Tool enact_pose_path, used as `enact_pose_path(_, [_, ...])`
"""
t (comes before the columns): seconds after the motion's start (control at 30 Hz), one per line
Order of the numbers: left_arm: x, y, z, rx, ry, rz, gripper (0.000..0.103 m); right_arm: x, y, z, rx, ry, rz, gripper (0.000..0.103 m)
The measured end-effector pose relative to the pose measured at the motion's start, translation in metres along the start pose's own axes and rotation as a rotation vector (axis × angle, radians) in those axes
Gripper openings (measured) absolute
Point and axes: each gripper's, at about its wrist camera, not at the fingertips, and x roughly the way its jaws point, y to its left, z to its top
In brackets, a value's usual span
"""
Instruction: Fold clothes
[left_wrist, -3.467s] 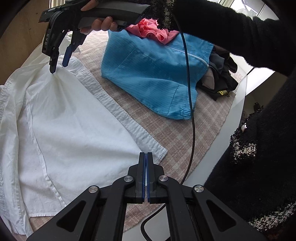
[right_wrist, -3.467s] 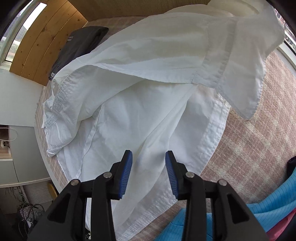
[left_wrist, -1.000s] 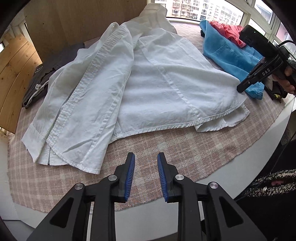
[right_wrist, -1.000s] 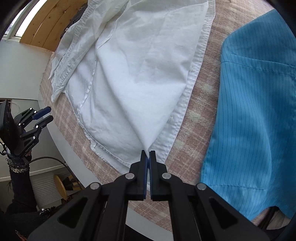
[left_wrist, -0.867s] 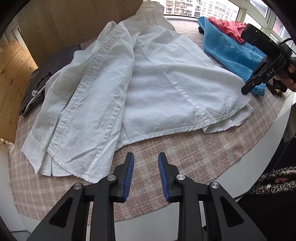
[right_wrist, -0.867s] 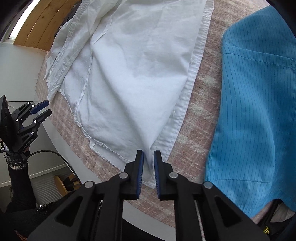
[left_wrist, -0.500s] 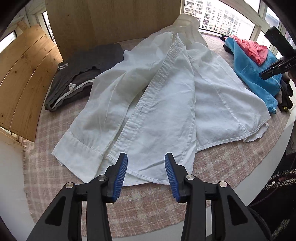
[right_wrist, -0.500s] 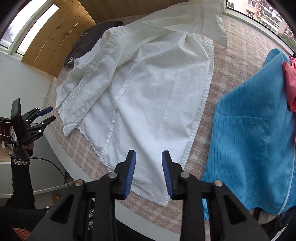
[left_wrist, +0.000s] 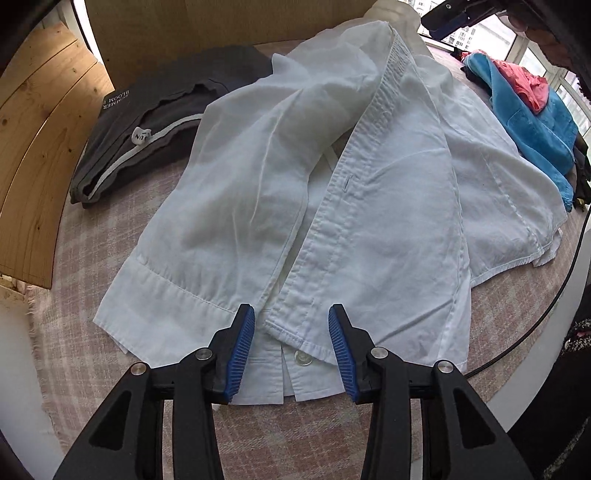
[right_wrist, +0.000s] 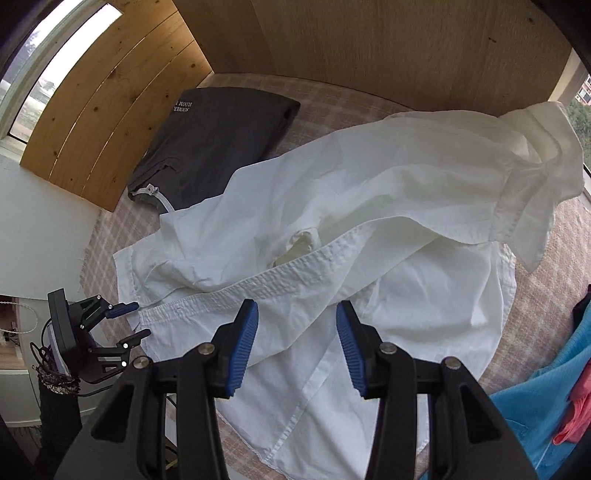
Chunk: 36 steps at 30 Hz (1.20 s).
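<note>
White shirt (left_wrist: 388, 206) lies rumpled across the plaid cloth (left_wrist: 74, 295), partly overlapping the folded dark garment (left_wrist: 155, 122) at left. The left gripper (left_wrist: 291, 334) hovers at its button placket with jaws apart. The right gripper (right_wrist: 297, 334) gapes above the shirt. At far right, a blue garment (left_wrist: 532, 136) is partly cut off.

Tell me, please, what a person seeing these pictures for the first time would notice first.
First comes the crumpled white shirt spread over the middle of the pink checked cloth. The open left tongs straddle its buttoned hem corner, and the right tongs hang open above it. A folded dark garment lies by the wooden wall.
</note>
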Motion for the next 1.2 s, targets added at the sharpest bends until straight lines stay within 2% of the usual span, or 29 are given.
enact_pose_path(0.07, [-0.006,-0.004,-0.001,-0.004,-0.016,-0.01,0.034,0.001,-0.007,0.007,0.022,0.003,0.003,0.044])
enact_pose_path(0.13, [-0.012,-0.008,-0.002,-0.009,-0.032,-0.019,0.0,0.0,-0.016,0.015,0.052,0.001,0.009,0.044])
enact_pose_path(0.3, [-0.027,-0.017,-0.005,-0.019,-0.071,-0.043,0.0,-0.001,-0.033,0.032,0.092,-0.007,-0.026,0.044])
enact_pose_path(0.43, [-0.042,-0.037,-0.009,-0.001,-0.099,-0.082,0.0,0.007,-0.048,0.046,0.142,0.013,-0.018,0.044])
enact_pose_path(0.53, [-0.045,-0.048,-0.008,0.03,-0.093,-0.04,0.0,0.014,-0.059,0.052,0.18,0.023,-0.036,0.044])
enact_pose_path(0.6, [-0.041,-0.041,-0.003,0.02,-0.086,-0.025,0.005,0.017,-0.066,0.053,0.209,0.021,-0.064,0.044])
enact_pose_path(0.7, [-0.034,-0.025,-0.005,0.01,-0.066,-0.004,0.017,0.027,-0.077,0.049,0.252,0.048,-0.05,0.044])
enact_pose_path(0.77, [-0.028,-0.018,-0.005,0.012,-0.047,-0.007,0.018,0.033,-0.083,0.045,0.262,0.058,-0.043,0.043])
enact_pose_path(0.83, [-0.023,-0.015,-0.002,0.021,-0.031,-0.017,0.018,0.035,-0.085,0.041,0.236,0.047,-0.052,0.037])
enact_pose_path(0.87, [-0.022,-0.014,0.0,0.029,-0.026,-0.018,0.018,0.034,-0.085,0.039,0.22,0.044,-0.061,0.019])
enact_pose_path(0.9, [-0.02,-0.013,0.002,0.036,-0.021,-0.017,0.018,0.033,-0.085,0.037,0.201,0.042,-0.076,0.008])
enact_pose_path(1.0, [-0.017,-0.014,0.009,0.065,-0.011,-0.017,0.02,0.026,-0.084,0.03,0.147,0.042,-0.109,0.007])
enact_pose_path(1.17, [-0.006,-0.024,0.021,0.153,0.018,-0.004,0.036,0.018,-0.089,0.017,0.112,0.065,-0.129,0.007])
enact_pose_path(1.2, [-0.002,-0.025,0.024,0.168,0.028,0.004,0.036,0.018,-0.09,0.016,0.11,0.066,-0.131,0.007])
